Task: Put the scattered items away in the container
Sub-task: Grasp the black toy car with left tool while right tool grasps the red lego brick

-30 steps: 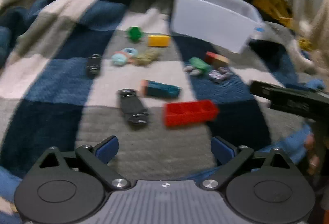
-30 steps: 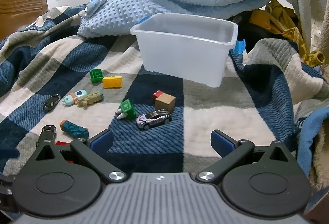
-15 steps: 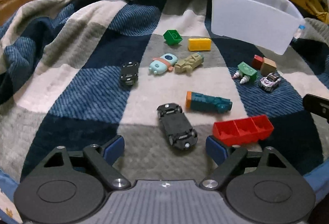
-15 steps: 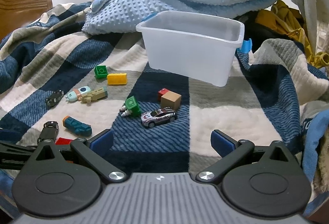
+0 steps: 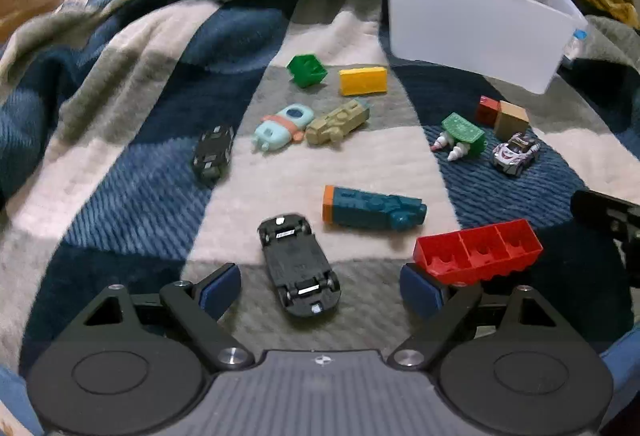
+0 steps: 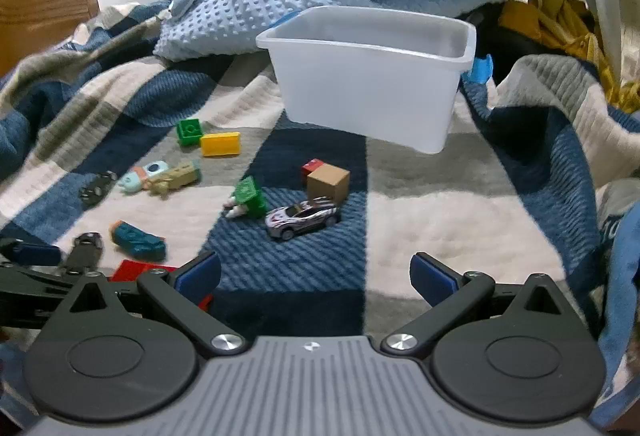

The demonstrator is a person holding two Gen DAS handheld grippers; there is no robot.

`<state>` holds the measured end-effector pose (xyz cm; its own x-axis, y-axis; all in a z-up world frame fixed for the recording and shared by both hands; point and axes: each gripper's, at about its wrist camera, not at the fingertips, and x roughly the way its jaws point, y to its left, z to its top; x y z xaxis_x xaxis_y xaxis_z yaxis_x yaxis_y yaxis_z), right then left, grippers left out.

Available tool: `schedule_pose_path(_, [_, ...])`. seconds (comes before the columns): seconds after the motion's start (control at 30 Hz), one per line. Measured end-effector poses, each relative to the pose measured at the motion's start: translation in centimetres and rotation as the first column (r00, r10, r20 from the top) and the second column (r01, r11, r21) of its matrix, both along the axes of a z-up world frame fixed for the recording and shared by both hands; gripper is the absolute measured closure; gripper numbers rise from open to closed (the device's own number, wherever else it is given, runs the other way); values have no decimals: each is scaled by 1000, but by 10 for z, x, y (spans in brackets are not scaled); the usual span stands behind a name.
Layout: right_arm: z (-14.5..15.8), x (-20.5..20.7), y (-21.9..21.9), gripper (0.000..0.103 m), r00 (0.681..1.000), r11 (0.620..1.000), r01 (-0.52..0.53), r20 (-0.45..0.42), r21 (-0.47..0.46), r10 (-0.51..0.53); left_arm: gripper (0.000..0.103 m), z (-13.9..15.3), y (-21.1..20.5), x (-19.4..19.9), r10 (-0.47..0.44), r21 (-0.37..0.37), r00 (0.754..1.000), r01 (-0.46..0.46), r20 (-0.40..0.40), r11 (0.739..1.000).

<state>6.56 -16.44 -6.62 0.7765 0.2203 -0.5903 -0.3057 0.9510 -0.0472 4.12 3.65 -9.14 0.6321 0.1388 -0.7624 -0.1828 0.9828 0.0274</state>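
Note:
A white plastic bin (image 5: 476, 24) stands empty at the back of a checked blanket; it also shows in the right wrist view (image 6: 372, 76). Several toys lie scattered in front of it. My left gripper (image 5: 320, 290) is open, its jaws either side of an upturned black toy car (image 5: 298, 264). A red brick (image 5: 478, 256) lies by its right finger, a teal toy (image 5: 372, 208) just beyond. My right gripper (image 6: 316, 276) is open and empty, low over the blanket, short of a silver toy car (image 6: 302, 217), a green toy (image 6: 250, 198) and a tan cube (image 6: 329, 182).
Further left lie a green brick (image 6: 189, 131), a yellow brick (image 6: 221, 144), a pale blue rocket toy (image 5: 282, 127), a tan toy (image 5: 338, 122) and another black car (image 5: 212, 153). Rumpled blue blankets (image 6: 280, 8) and yellow cloth (image 6: 560, 24) rise behind the bin.
My left gripper has swung left and dropped closer, so the upturned black car now lies between its open jaws. My right gripper has edged forward toward the silver car.

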Motion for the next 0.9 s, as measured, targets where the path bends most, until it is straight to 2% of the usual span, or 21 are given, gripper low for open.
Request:
schedule_pose_path(0.1, [1,0,-2,0,992,998,-69,102,11,67,13,-3,0,-1,-21,24,1000,20,19,1000])
schedule_pose_path(0.17, [3,7,-1,0,988,996,-92,126,-5,92,13,-2,0,1,-32,26,999,31,27,999])
schedule_pose_path(0.23, [3,21,0,0,987,990,-140,83,2,140,13,1,0,4,-42,51,998,40,36,998])
schedule_pose_path(0.27, [2,28,-1,4,983,985,-173,58,23,172,13,3,-1,5,-44,71,998,41,41,997])
schedule_pose_path(0.33, [2,33,-1,9,978,976,-211,17,55,210,13,6,-2,7,-47,106,997,42,54,993])
schedule_pose_path(0.4, [4,30,-1,9,967,964,-252,-23,83,255,13,5,-2,10,-61,119,997,55,43,991])
schedule_pose_path(0.43, [3,28,-1,9,951,949,-302,-36,92,306,13,3,-1,11,-64,121,997,60,32,991])
schedule_pose_path(0.47, [4,25,0,11,922,921,-381,-47,87,385,13,1,0,12,-66,118,998,62,25,991])
schedule_pose_path(0.53, [5,18,5,13,844,845,-534,-48,7,534,13,-2,5,11,-63,88,998,60,26,994])
schedule_pose_path(0.6, [5,16,13,26,771,765,-637,-53,-95,635,13,-4,11,10,-52,44,998,51,37,998])
schedule_pose_path(0.63, [4,17,18,38,746,737,-666,-64,-117,663,13,-4,13,11,-47,31,998,46,37,998])
schedule_pose_path(0.67, [4,20,24,46,719,710,-695,-85,-118,690,14,-5,13,11,-45,26,998,44,36,999])
schedule_pose_path(0.73, [-1,24,36,54,660,651,-751,-146,-109,737,17,-5,11,11,-45,27,998,44,38,999])
schedule_pose_path(0.8, [-8,22,47,55,628,610,-778,-172,-150,759,25,-4,8,12,-50,32,998,49,34,998])
schedule_pose_path(0.9, [-15,18,52,54,618,597,-786,-179,-163,765,40,-3,3,12,-73,35,997,72,33,997])
